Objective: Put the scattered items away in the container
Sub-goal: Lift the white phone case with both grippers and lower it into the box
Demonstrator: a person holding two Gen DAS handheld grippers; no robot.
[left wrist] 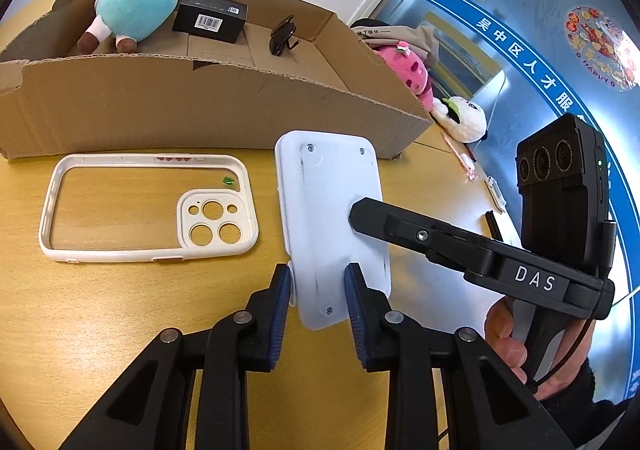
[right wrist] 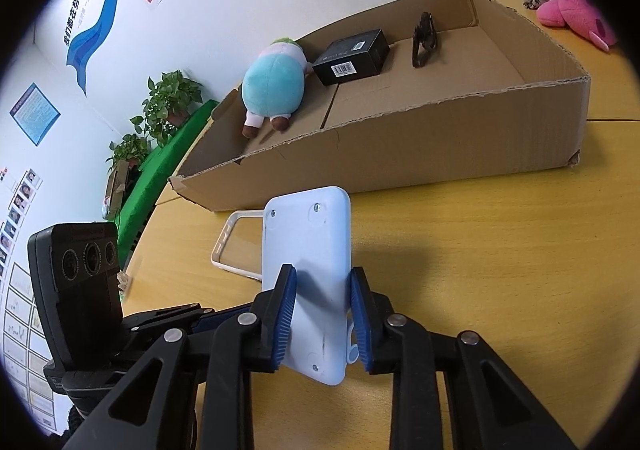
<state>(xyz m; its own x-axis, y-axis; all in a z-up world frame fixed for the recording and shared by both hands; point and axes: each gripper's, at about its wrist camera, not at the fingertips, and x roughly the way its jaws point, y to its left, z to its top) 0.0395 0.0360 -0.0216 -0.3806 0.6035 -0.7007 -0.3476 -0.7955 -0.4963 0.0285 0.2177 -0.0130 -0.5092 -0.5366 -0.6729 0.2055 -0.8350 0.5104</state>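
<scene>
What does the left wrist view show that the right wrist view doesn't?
Only the left wrist view shows the whole phone case, the white plush beyond the cardboard box, and the person's hand. Only the right wrist view shows the potted plants and wall posters. Both show the white plate, the box, the teal plush, the black carton and pink plush.

Both tools grip the white power bank above the table.
</scene>
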